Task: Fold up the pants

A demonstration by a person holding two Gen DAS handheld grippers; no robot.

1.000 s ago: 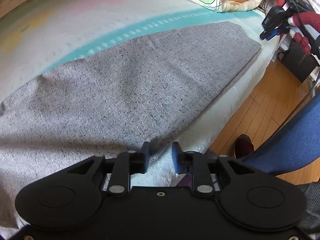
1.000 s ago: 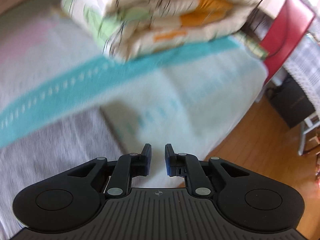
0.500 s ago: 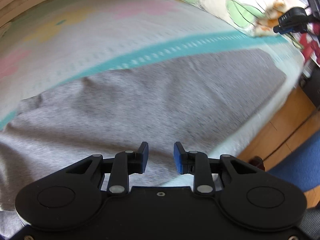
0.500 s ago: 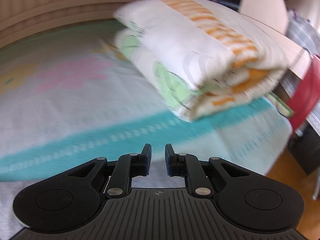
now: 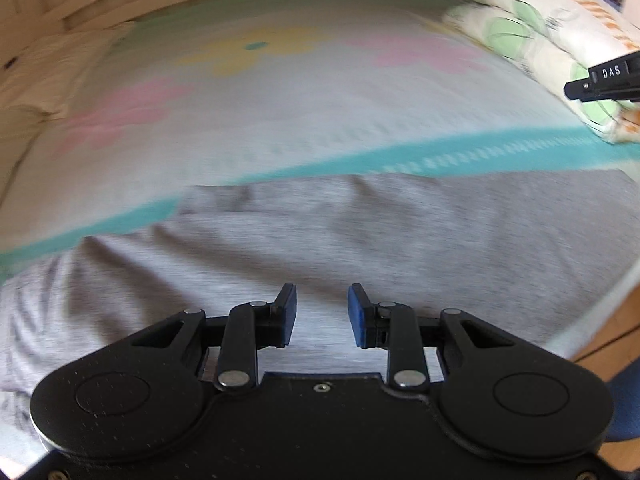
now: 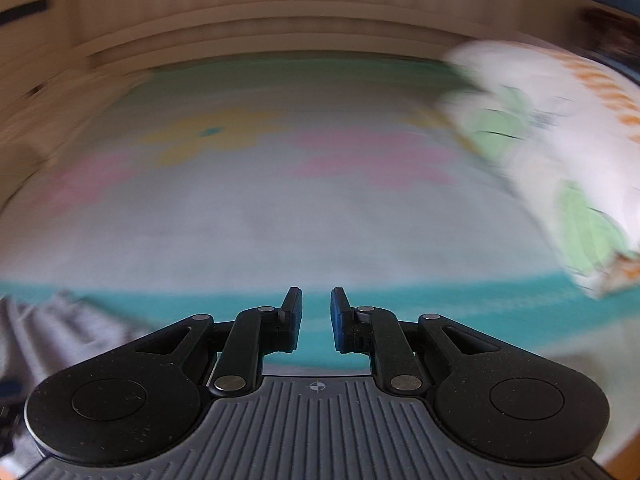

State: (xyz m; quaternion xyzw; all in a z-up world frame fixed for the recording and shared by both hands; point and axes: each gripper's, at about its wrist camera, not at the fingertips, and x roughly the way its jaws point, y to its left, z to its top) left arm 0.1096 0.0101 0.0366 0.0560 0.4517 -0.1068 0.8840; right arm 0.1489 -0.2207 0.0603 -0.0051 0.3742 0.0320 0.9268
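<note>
So the pants (image 5: 360,248) are grey and lie flat across the near side of the bed (image 5: 280,128), just this side of the teal stripe (image 5: 460,156) that runs across the sheet, with a few creases toward their left end. The left tool (image 5: 322,316) sits over the pants with its blue pads apart, a moderate gap, nothing between them, and I can't tell whether it touches the cloth. The right tool (image 6: 316,318) is over the teal stripe (image 6: 400,312), pads close together but with a narrow gap, and it's empty too. In the right wrist view only a bit of the pants (image 6: 60,328) shows, left of the tool, below the stripe. A folded quilt (image 5: 560,40) with green and orange print sits on the far right of the bed beyond the stripe, and the tip of the right tool (image 5: 600,82) pokes in front of it in the left view. Both views are pretty smeared, the right one worse. A wooden bed frame (image 6: 280,32) runs along the far side of the bed.
</note>
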